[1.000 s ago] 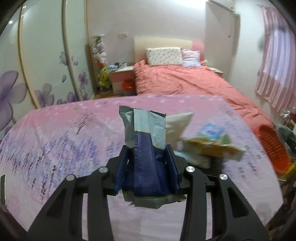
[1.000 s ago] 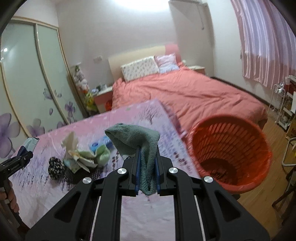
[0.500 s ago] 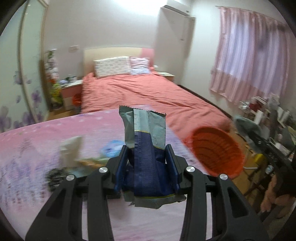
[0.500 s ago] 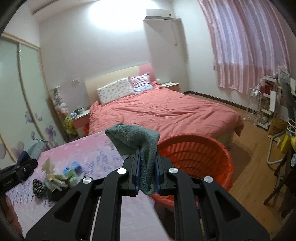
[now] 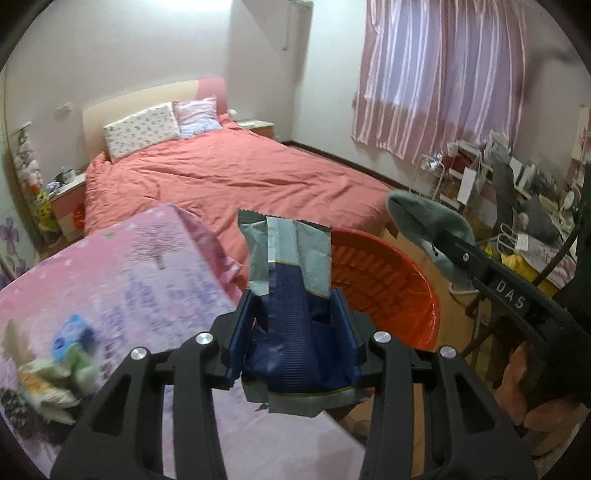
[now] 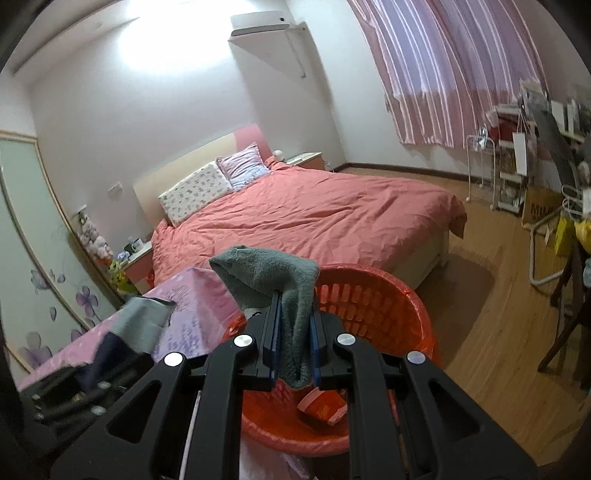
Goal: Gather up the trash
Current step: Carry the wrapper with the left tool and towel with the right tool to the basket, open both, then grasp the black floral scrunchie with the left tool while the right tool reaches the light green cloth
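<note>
Both grippers carry trash toward the orange basket (image 6: 413,314)

The left gripper (image 5: 295,332) has the blue-and-grey snack wrapper (image 5: 291,280) upright between its jaws, which are easing open, with the basket just beyond. The right gripper (image 6: 293,341) pinches a grey cloth (image 6: 280,273) in narrow jaws above the basket, presumably for dropping; more litter (image 5: 55,365) lies on the tabletop (image 5: 122,273) left of the left jaws.

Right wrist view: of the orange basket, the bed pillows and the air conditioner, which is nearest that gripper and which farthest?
1. Orange basket, just ahead, below the right gripper.
2. Bed pillows, at the bed's far end, left.
3. Air conditioner, high on the back wall.
</note>
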`<state>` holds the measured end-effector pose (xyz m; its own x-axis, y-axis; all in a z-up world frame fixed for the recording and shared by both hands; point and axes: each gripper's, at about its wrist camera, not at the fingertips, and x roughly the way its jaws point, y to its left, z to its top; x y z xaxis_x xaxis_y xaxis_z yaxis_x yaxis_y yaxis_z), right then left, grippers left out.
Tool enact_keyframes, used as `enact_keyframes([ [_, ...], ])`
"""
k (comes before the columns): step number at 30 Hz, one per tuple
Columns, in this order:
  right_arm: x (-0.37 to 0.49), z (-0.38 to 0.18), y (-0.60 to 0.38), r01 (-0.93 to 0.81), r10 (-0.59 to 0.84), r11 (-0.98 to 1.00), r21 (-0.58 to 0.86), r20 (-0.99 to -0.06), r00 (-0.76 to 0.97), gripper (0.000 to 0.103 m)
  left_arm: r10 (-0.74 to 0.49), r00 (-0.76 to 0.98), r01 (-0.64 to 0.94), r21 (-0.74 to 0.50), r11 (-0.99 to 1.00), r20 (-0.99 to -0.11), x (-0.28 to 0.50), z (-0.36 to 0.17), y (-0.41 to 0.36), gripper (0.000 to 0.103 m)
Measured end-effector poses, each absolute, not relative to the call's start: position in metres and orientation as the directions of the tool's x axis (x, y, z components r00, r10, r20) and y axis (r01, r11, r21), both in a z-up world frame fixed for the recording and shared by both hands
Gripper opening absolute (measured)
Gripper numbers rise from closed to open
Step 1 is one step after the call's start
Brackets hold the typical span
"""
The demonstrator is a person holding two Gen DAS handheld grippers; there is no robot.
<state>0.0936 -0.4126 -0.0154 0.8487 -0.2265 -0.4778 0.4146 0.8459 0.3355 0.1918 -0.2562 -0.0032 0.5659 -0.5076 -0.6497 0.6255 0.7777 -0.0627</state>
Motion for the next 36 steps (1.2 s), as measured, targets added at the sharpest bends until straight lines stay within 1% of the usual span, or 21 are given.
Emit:
enact_keyframes([
  [1,0.098,-0.02,-0.419,0.413,-0.214,0.841,0.35,-0.485,0.848,0.017,-0.499,0.564,0.623,-0.056,0.78,-0.658,0.197,-0.009,-0.266,0.048],
  [2,0.1,-0.023,-0.421,0.413,-0.209,0.838,0.356,-0.491,0.846,0.017,-0.49,0.563,0.619,-0.053,0.783,-0.665,0.2,-0.013,-0.273,0.057],
  [3,0.101,-0.027,-0.426,0.416,-0.207,0.836,0.357,-0.497,0.843,0.022,-0.479,0.562,0.611,-0.052,0.79,-0.675,0.206,-0.021,-0.276,0.064],
  [4,0.105,-0.031,-0.429,0.418,-0.202,0.836,0.356,-0.508,0.837,0.031,-0.469,0.563,0.605,-0.047,0.795,-0.68,0.209,-0.025,-0.276,0.065],
  [5,0.107,-0.036,-0.431,0.424,-0.205,0.836,0.347,-0.52,0.829,0.036,-0.449,0.565,0.594,-0.035,0.804,-0.692,0.214,-0.032,-0.278,0.065],
  [6,0.109,-0.04,-0.433,0.433,-0.211,0.836,0.337,-0.531,0.821,0.043,-0.435,0.566,0.585,-0.03,0.81,-0.701,0.217,-0.035,-0.278,0.065],
  [8,0.109,-0.046,-0.433,0.441,-0.216,0.838,0.321,-0.548,0.808,0.045,-0.416,0.561,0.566,-0.035,0.824,-0.716,0.221,-0.04,-0.27,0.066],
  [10,0.102,-0.049,-0.427,0.447,-0.225,0.84,0.306,-0.554,0.802,0.051,-0.394,0.576,0.547,-0.02,0.837,-0.716,0.223,-0.043,-0.255,0.069],
  [14,0.098,-0.046,-0.418,0.447,-0.232,0.85,0.277,-0.565,0.792,0.052,-0.337,0.63,0.509,0.044,0.86,-0.7,0.214,-0.044,-0.22,0.073],
  [17,0.097,-0.043,-0.406,0.435,-0.228,0.863,0.256,-0.571,0.789,0.052,-0.31,0.66,0.485,0.072,0.872,-0.684,0.205,-0.039,-0.192,0.074],
  [20,0.097,-0.041,-0.39,0.406,-0.206,0.881,0.242,-0.576,0.791,0.052,-0.268,0.697,0.436,0.097,0.895,-0.665,0.191,-0.033,-0.148,0.075],
  [24,0.099,-0.041,-0.359,0.355,-0.164,0.908,0.224,-0.588,0.792,0.052,-0.202,0.728,0.358,0.112,0.927,-0.655,0.181,-0.028,-0.092,0.076],
  [27,0.102,-0.046,-0.33,0.306,-0.123,0.928,0.21,-0.605,0.787,0.052,-0.12,0.758,0.259,0.126,0.958,-0.641,0.176,-0.024,-0.037,0.078],
  [30,0.104,-0.05,-0.304,0.268,-0.094,0.944,0.194,-0.621,0.778,0.052,-0.044,0.765,0.156,0.118,0.981,-0.642,0.18,-0.024,0.011,0.079],
  [32,0.106,-0.052,-0.288,0.247,-0.078,0.952,0.183,-0.632,0.771,0.052,-0.007,0.757,0.085,0.088,0.992,-0.653,0.184,-0.026,0.044,0.079],
  [36,0.109,-0.058,-0.262,0.215,-0.064,0.964,0.158,-0.647,0.76,0.052,-0.008,0.734,0.002,-0.009,1.0,-0.679,0.187,-0.032,0.104,0.079],
])
